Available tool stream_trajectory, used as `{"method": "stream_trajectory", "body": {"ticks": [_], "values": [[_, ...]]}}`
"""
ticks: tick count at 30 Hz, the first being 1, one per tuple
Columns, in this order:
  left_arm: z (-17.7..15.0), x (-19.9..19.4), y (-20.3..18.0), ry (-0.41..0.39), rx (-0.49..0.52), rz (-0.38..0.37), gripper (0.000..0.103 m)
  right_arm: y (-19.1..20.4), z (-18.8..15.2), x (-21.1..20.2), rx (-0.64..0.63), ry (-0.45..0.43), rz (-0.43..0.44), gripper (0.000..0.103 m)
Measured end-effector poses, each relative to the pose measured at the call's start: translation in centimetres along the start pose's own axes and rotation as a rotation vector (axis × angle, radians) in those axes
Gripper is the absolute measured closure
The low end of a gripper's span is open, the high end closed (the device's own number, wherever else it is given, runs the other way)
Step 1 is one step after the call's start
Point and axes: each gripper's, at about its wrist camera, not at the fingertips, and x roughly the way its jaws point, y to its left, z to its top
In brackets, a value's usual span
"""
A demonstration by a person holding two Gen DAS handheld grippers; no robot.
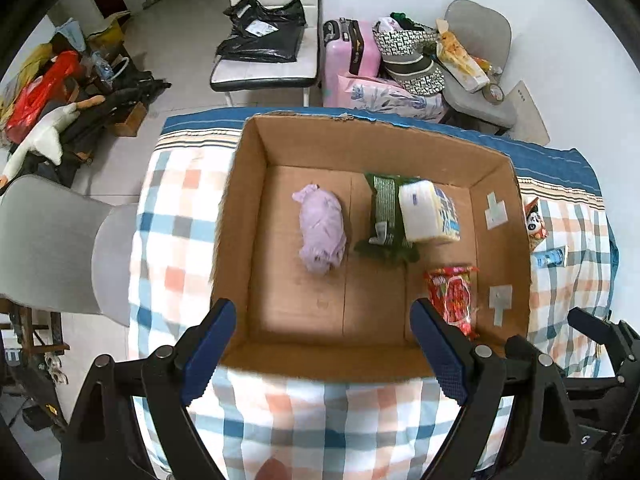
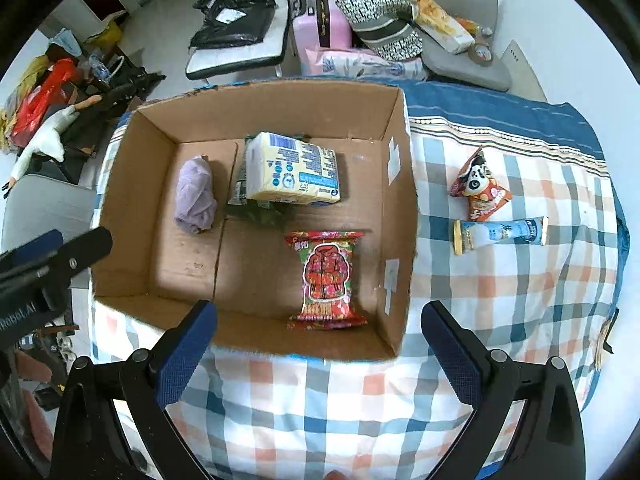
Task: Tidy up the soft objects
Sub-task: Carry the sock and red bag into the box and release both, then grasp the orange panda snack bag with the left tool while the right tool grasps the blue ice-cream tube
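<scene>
An open cardboard box (image 1: 248, 216) (image 2: 400, 216) sits on a checked cloth. Inside lie a rolled lilac cloth (image 1: 322, 226) (image 2: 195, 196), a green packet (image 1: 382, 212) (image 2: 240, 188) under a tissue pack (image 1: 428, 212) (image 2: 292, 174), and a red snack bag (image 1: 454, 296) (image 2: 326, 276). A panda snack bag (image 2: 480, 186) (image 1: 536, 220) and a pale blue tube (image 2: 500, 234) (image 1: 550, 257) lie on the cloth right of the box. My left gripper (image 1: 324, 356) is open and empty above the box's near wall. My right gripper (image 2: 320, 356) is open and empty above the near wall too.
The checked cloth (image 2: 500, 300) covers the table, blue striped at the far edge. Behind stand a white chair with black bags (image 1: 264, 28), a pink suitcase (image 1: 350, 56) and a grey chair with clutter (image 1: 476, 68). Another grey chair (image 1: 48, 244) is left. Floor clutter is far left.
</scene>
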Motion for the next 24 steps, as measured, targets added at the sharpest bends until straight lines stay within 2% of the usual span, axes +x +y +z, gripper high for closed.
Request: {"method": "stream_trajectory", "body": {"ticks": [6,15,19,24], "values": [[-2.7,-2.8,-0.5,-0.026,-0.014,0.003,0.014,0.0,-2.1,-2.9,-0.033,-0.035,0.031,0.000],[-3.7,-5.7,-2.7,-0.068,-0.046,-0.014,0.014,-2.3,-3.2,-6.0,-0.015,-0.079,0.112,0.000],[-2.4,-6.3,-6.0,-0.104,-0.019,0.002,0.014,-6.9,-2.6,-6.4,0.093,-0.099,0.152,0.000],[0.2,-5.1,-12.3,-0.137,0.057,0.045,0.014,-16.8,-1.5,-3.9,0.353,-0.077,0.166,0.000]]}}
